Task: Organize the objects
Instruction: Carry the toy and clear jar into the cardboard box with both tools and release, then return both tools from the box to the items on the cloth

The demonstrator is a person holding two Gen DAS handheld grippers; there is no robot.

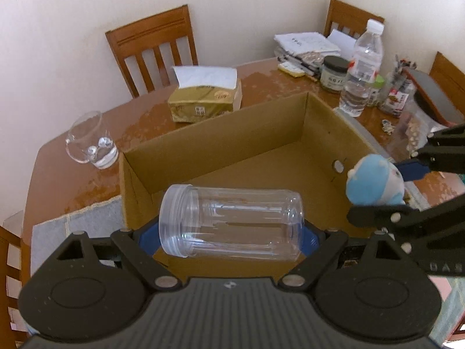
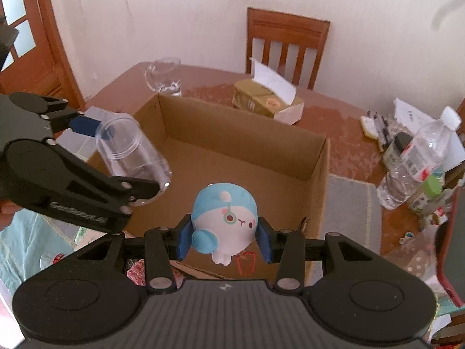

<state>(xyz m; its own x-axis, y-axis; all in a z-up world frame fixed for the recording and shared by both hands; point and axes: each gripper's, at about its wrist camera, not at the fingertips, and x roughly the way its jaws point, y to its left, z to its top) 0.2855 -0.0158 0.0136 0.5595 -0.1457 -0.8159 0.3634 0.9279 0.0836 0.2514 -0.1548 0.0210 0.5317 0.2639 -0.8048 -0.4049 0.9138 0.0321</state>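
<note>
Clear plastic jar, frame centre, clamped sideways in my left gripper; my right gripper squeezes a blue plush toy above the cardboard box.

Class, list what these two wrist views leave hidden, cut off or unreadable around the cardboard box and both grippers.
- Near floor of the brown cardboard box: left wrist view, hidden behind the clear plastic jar held in the left gripper.
- Label text on the dark-lidded glass jar: too small.
- Back of the blue and white plush toy: right wrist view, faces away; the right gripper covers its sides.
</note>
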